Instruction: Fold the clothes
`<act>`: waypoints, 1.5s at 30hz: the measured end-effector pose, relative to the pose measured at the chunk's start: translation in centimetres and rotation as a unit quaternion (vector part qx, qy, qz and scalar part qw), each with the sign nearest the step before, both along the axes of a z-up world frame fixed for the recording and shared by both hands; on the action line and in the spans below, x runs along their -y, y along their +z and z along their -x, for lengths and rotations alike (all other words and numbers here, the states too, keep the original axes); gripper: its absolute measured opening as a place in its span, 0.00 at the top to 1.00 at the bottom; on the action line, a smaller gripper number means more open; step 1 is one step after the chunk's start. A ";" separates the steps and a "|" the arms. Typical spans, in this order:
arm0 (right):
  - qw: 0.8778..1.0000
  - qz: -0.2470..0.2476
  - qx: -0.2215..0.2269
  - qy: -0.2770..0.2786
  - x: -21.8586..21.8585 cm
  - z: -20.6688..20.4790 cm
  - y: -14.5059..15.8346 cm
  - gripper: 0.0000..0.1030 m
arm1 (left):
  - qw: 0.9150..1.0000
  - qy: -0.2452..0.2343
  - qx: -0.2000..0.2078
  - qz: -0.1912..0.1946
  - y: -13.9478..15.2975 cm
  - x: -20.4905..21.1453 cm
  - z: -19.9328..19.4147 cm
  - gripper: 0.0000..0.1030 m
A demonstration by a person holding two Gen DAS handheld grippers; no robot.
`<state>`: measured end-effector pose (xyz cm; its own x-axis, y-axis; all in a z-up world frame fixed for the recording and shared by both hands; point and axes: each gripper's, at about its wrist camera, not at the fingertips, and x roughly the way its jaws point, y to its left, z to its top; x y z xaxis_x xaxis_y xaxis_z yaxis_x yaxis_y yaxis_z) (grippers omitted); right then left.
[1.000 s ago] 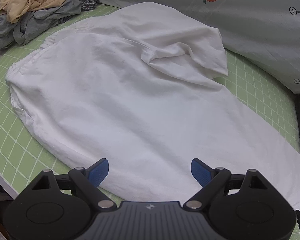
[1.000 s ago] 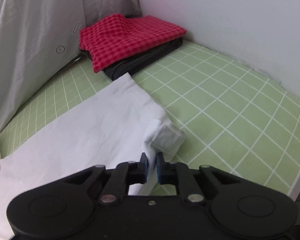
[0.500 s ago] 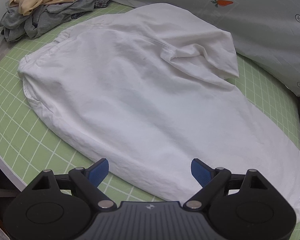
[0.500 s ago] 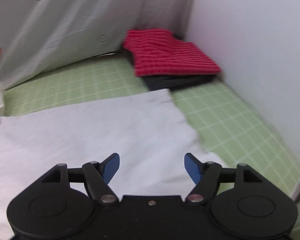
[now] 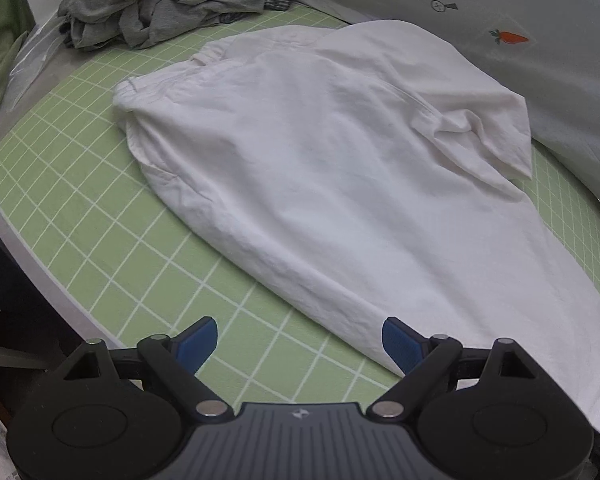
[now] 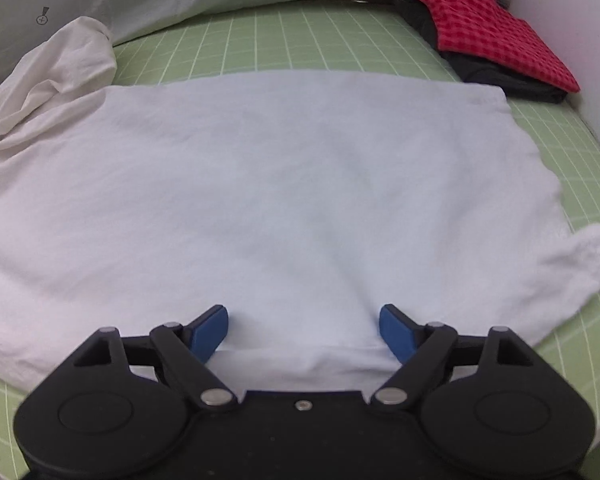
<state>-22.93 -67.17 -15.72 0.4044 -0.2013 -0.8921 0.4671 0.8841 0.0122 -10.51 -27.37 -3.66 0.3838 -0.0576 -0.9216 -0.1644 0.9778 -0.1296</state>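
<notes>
A white shirt lies spread on the green grid mat, with a crumpled sleeve at its far side. My left gripper is open and empty, over the mat at the shirt's near edge. In the right wrist view the shirt fills the middle, with its bunched sleeve at the left. My right gripper is open above the shirt's near hem, holding nothing.
A pile of grey and beige clothes sits at the mat's far left corner. A folded red checked cloth on a dark one lies at the far right by a white wall. A pale quilt with carrot prints borders the back. The mat's edge drops off at left.
My right gripper let go of the shirt's corner, opened, and swung left to face the shirt's body. My left gripper drew back left, so the shirt sits further right in its view.
</notes>
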 end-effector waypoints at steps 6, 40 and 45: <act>0.999 -0.015 -0.032 -0.018 -1.9 4.4 0.2 0.18 | 1.000 -0.012 -0.011 -0.006 -0.8 -1.3 -0.5 0.13; 0.993 -0.007 0.053 -0.106 -17.2 -9.1 5.3 0.12 | 0.996 0.053 -0.030 0.065 -4.4 -21.7 -17.9 0.14; 0.990 0.008 0.062 -0.128 -19.7 -11.2 6.1 0.12 | 0.993 0.063 -0.047 0.086 -7.0 -23.8 -21.8 0.23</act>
